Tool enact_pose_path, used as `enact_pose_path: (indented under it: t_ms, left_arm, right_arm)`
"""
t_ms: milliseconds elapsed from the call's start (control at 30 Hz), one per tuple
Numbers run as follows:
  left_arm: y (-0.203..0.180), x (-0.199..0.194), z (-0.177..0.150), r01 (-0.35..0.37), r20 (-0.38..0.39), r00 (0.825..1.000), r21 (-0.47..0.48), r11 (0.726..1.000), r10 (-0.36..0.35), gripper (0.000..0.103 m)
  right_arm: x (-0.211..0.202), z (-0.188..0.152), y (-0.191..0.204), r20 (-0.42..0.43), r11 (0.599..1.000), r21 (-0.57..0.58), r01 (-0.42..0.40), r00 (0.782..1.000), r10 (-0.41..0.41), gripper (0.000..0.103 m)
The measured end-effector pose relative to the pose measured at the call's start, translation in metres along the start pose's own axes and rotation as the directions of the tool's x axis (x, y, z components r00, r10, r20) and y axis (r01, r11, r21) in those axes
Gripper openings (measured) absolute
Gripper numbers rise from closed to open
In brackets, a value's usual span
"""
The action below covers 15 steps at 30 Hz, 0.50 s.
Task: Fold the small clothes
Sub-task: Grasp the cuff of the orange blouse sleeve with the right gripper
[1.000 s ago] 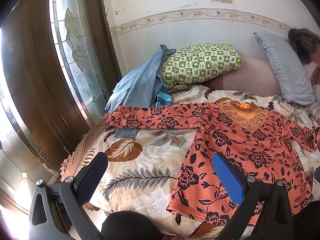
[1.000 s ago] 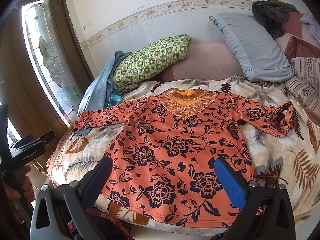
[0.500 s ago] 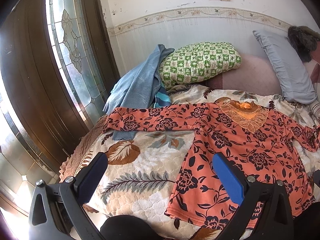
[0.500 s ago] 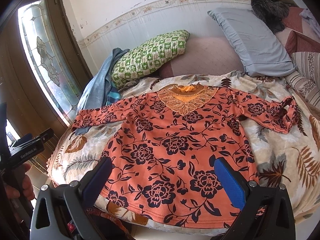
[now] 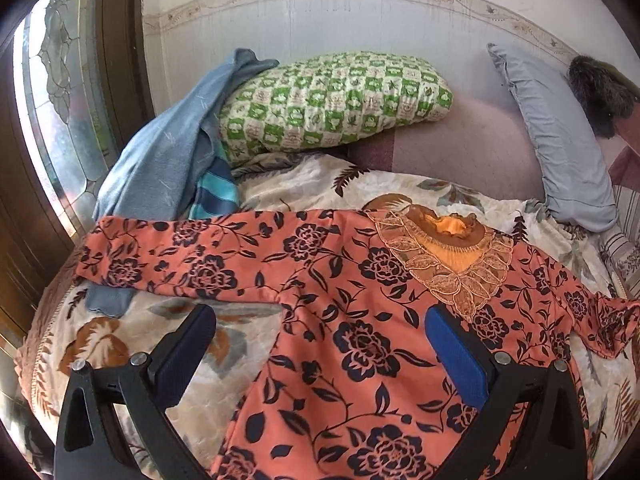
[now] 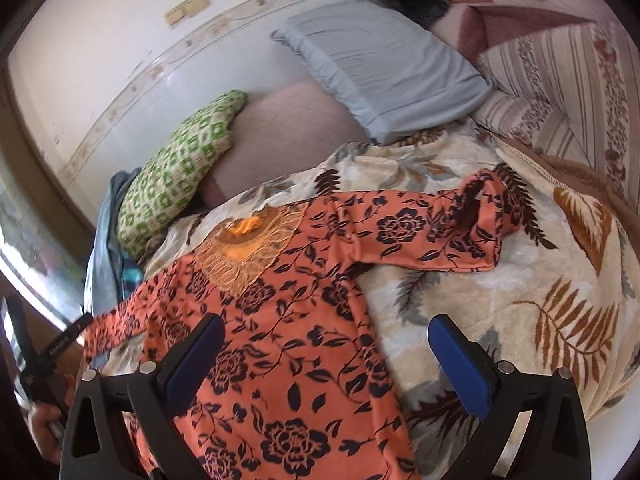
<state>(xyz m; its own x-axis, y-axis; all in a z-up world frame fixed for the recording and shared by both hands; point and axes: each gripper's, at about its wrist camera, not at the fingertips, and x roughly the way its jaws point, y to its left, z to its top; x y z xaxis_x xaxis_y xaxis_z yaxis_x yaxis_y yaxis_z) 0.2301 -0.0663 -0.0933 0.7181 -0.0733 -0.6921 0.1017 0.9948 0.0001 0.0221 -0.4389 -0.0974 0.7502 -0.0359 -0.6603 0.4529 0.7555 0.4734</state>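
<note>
The orange floral blouse [image 5: 360,344] is lying flat on the leaf-patterned blanket [image 6: 520,288], looking light, soft and floppy, so the left gripper [image 5: 316,344] and right gripper [image 6: 324,344], both spread wide and holding nothing, are probably best taking the sleeve cuffs.

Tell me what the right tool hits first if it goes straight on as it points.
Most likely the blanket beside the shirt's right edge. The right tool is open, straddling that hem edge, so it might brush the shirt first; depth is unclear.
</note>
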Motion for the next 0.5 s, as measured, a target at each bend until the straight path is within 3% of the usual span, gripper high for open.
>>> enact_pose_path:
  t_ms: [100,267,500]
  left_arm:
    - [-0.01,0.031,-0.01,-0.004,-0.007,1.0,0.021,1.0,0.004,0.103]
    - [-0.007,0.052,-0.026,-0.021,0.001,1.0,0.105,0.994,0.022,0.103]
    - [0.02,0.062,-0.016,-0.026,-0.02,0.999,0.035,0.999,0.027,0.103]
  right_arm:
    - [0.028,0.031,-0.051,0.001,0.977,0.211,-0.012,1.0,0.012,0.103]
    - [0.07,0.067,-0.11,0.099,0.862,0.49,-0.131,0.991,0.095,0.103]
    - [0.117,0.085,-0.171,0.204,0.622,0.761,-0.183,0.978,0.039,0.101]
